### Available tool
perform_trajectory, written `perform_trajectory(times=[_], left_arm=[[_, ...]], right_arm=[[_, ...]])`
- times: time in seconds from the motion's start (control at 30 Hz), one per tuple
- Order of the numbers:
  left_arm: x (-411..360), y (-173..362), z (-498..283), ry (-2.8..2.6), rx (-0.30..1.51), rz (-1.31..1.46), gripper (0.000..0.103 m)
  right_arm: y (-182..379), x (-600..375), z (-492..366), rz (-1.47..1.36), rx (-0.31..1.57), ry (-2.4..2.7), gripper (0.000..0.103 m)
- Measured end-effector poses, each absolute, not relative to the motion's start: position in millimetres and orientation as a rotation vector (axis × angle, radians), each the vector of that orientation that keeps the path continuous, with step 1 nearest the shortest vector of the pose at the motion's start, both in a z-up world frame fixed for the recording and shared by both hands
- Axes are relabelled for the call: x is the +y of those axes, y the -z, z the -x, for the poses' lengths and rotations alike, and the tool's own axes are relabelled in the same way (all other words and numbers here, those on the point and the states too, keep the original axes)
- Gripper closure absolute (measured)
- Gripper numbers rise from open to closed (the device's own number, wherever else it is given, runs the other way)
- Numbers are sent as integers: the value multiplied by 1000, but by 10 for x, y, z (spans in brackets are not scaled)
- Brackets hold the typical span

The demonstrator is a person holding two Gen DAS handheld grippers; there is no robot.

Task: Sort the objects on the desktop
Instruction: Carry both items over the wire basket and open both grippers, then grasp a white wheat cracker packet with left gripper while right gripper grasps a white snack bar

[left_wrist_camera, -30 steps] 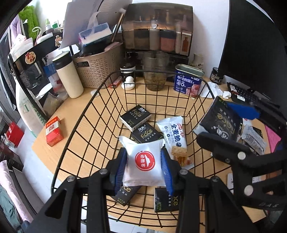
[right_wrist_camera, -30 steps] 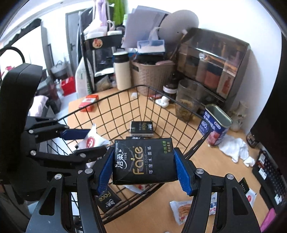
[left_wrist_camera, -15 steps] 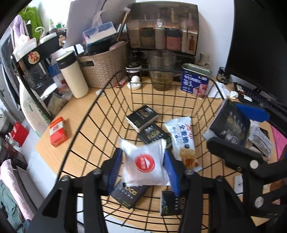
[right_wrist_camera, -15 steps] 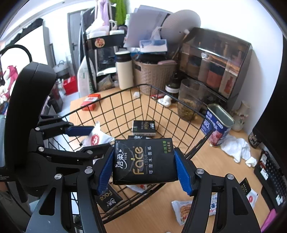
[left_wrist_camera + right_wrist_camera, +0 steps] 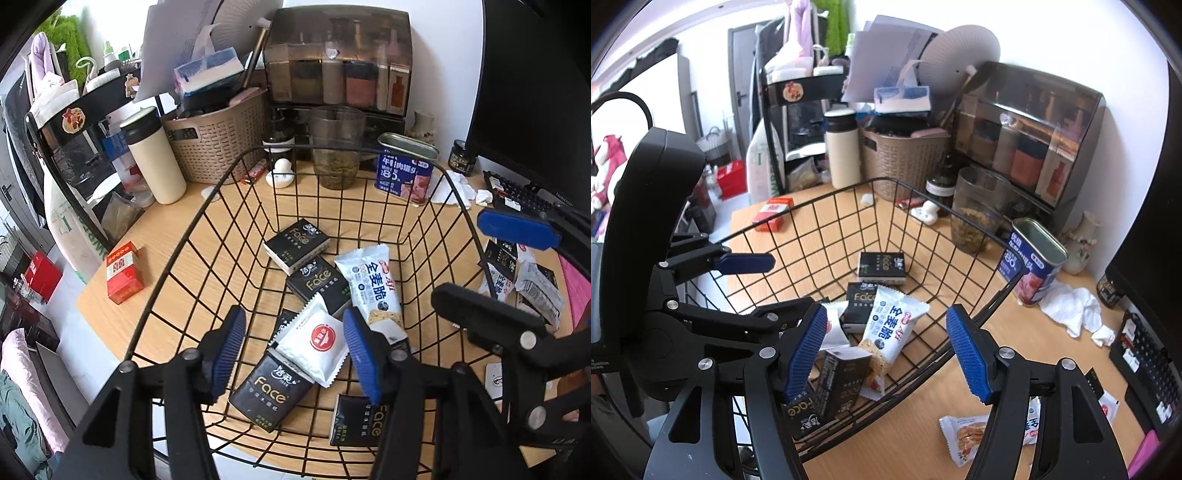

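Dropped tissue pack [image 5: 842, 384] now in wire basket [image 5: 975, 317], below right gripper [image 5: 886, 350], jaws wide, empty

Brightness: both views were evenly bright, daylight-toned.
Source: cannot tell; the white back wall [image 5: 1052, 44] looked brightest.
Shadows: soft and faint on the light wooden desk [image 5: 166, 236].
Glare: pale reflections on the smoked plastic cabinet [image 5: 1030, 110].
Distortion: strong fisheye bending, with dark corners in both views.
Focus: centres were sharp; the edges were softer.
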State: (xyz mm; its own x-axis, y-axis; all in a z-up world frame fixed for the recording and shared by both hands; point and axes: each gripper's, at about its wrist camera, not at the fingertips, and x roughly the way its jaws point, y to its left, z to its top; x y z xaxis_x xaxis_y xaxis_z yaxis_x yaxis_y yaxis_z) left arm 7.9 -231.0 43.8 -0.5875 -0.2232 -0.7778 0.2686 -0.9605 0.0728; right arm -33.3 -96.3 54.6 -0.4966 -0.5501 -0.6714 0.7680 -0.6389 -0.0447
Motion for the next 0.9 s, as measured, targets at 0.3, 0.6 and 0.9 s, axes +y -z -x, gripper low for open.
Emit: perform_trajectory(times=[0.3,0.6,0.9], left_arm=[[-2257,-545,-156,2606,63,-1195,42],[-2250,-625,-227,2663,136,-1139,42],[-2238,-638,-251,2757,270,-1162,42]], right_arm=[[-539,-930,370,-824,424,2163,36],[-517,-850,509,-879,371,2192,36],[-471,-863,543,-896,397,2216,36]])
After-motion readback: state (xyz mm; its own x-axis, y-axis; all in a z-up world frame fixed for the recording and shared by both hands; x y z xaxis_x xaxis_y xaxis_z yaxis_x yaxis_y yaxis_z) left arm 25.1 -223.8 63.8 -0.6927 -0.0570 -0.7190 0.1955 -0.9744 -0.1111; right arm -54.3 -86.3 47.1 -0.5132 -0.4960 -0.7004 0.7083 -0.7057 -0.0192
